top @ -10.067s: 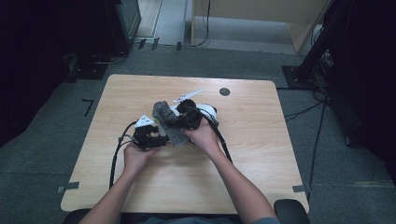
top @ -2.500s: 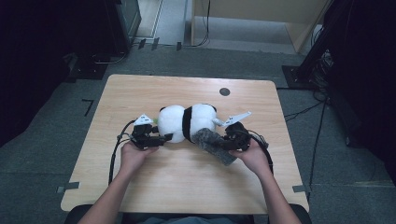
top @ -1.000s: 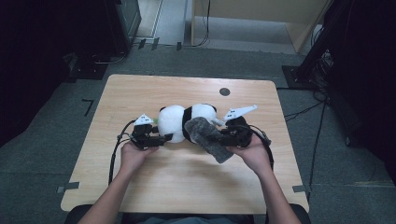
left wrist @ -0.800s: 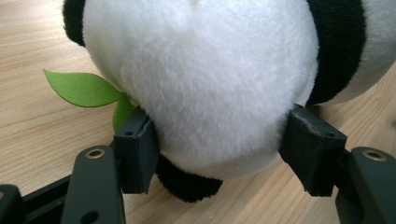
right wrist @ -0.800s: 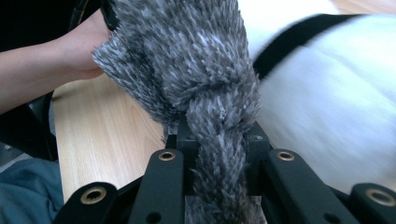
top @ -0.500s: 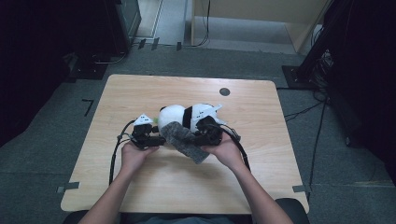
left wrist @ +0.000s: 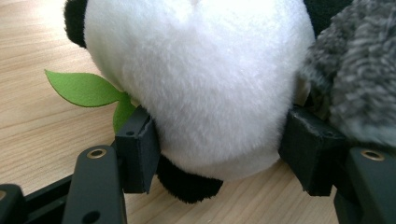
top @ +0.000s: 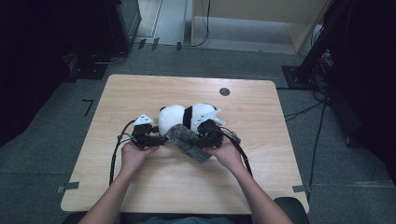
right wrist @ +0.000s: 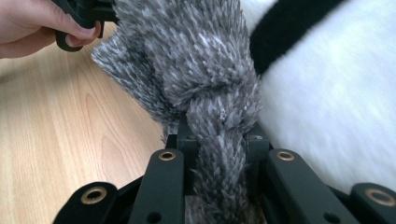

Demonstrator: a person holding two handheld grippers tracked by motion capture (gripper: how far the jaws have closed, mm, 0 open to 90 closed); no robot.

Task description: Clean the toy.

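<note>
pale wooden table (top: 140, 186), dim room: a person's two grippers work a black-and-white plush panda (top: 184, 116) and a shaggy grey fur cloth (top: 187, 141) at the table's middle.
left gripper (left wrist: 219, 149) fingers clasp the panda's white end; right gripper (right wrist: 218, 140) fingers are clamped on bunched cloth, which could drag the toy or slip free if tugged. the left gripper view adds a green felt leaf (left wrist: 88, 88).

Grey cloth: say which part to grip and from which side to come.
Grip the grey cloth at a bunched edge, coming in level from the panda's right end, as the right gripper does now. Its deep pile gathers into a narrow fold that shut jaws can pinch; the flat middle offers less.
</note>
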